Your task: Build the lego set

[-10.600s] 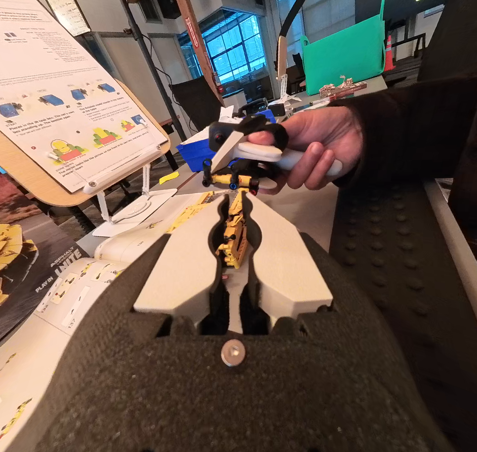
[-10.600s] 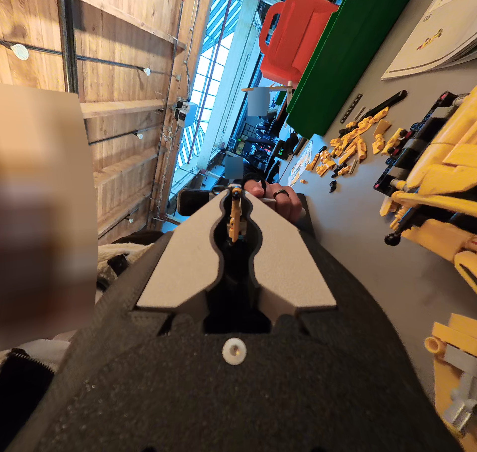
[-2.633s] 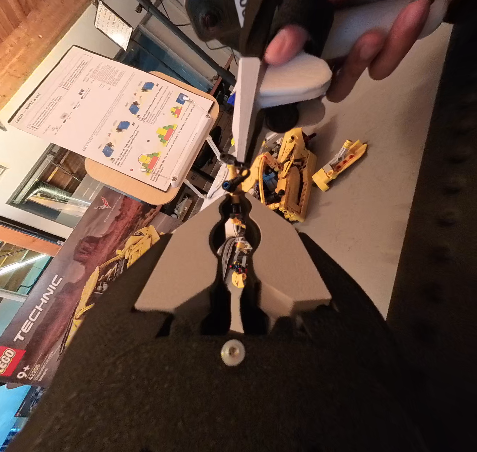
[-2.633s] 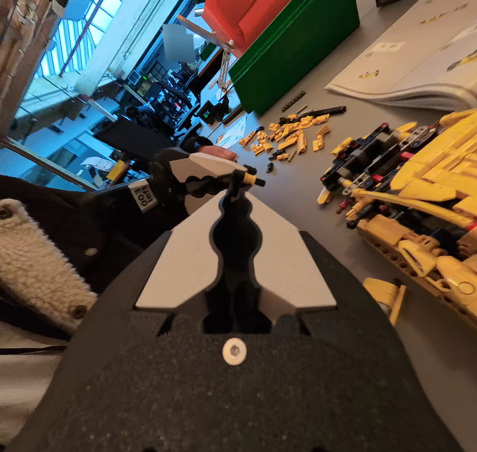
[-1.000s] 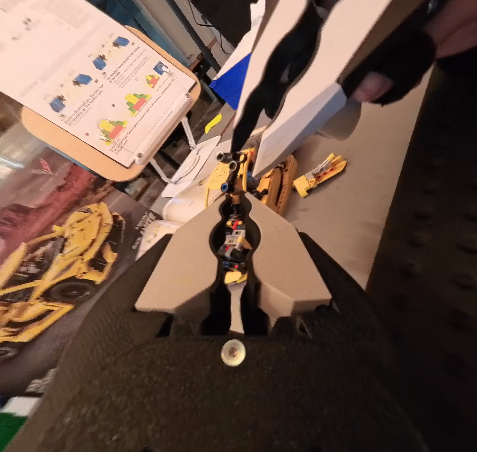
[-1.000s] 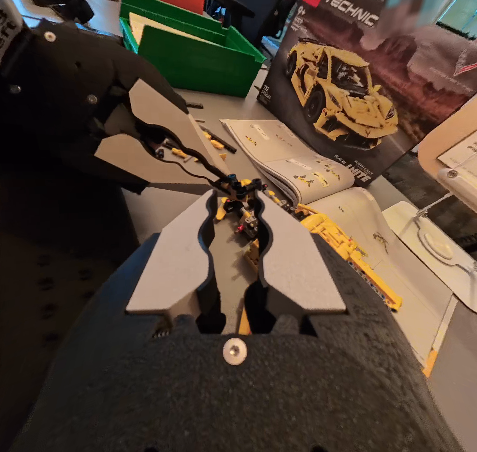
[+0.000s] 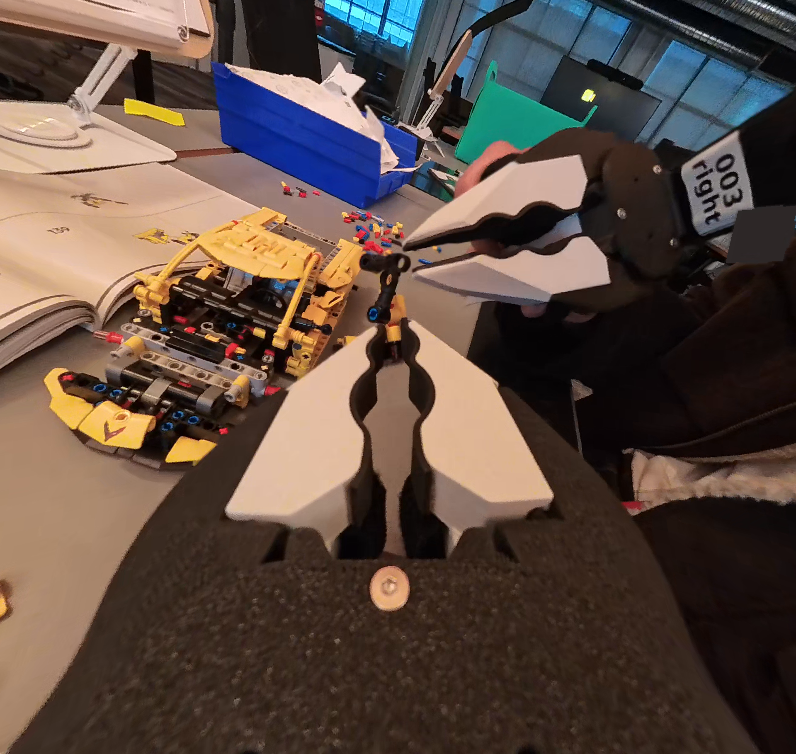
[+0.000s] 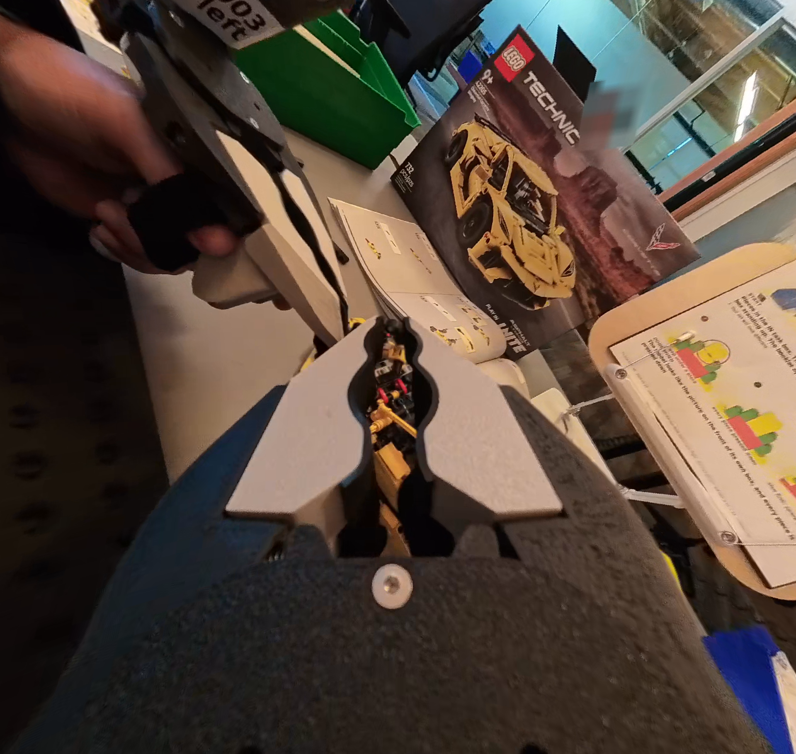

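The left gripper (image 7: 391, 332) is clamped on a small black-and-yellow piece (image 7: 384, 289) held above the table beside the half-built yellow car (image 7: 228, 302). The right gripper (image 7: 409, 255), tips slightly apart, is just beside its black top end; gripping it looks next. The blue bin (image 7: 301, 139) holds crumpled paper.

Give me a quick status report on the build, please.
Left gripper shut on small sub-assembly. Right gripper open, tips beside its black top end. Yellow car part-built on table. Nothing between the two.
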A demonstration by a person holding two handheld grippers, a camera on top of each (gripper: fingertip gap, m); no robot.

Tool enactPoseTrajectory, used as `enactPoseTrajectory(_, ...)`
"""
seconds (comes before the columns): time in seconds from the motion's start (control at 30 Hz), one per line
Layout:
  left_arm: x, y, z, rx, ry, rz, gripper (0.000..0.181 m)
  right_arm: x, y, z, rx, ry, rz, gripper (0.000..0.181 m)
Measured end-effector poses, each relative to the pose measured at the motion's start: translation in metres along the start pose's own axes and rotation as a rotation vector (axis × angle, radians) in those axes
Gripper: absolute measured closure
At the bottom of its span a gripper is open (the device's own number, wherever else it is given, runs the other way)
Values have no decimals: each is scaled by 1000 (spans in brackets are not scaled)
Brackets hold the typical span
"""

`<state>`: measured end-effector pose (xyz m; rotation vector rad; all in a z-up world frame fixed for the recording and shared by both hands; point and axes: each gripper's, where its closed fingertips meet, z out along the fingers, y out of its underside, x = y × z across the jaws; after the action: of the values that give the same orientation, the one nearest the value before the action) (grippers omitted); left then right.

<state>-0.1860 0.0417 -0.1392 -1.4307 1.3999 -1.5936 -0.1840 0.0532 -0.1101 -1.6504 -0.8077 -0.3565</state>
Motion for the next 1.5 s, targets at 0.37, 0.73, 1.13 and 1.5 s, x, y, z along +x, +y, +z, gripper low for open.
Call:
enactPoseTrajectory(0.37,0,1,0,-7,21,-42,175,-1,7,2,-28,17,-46,177)
enactPoseTrajectory(0.73,-3,4,0,-22,14,-55,175,-8,14,3,-48,-4,-89,179)
enactPoseTrajectory(1.13,33,26,6,-169,224,-35,175,-25,16,-38,8,-533,-7,164)
enactPoseTrajectory(1.5,49,39,7,-248,298,-2,175,-46,17,-44,-25,-680,-61,169)
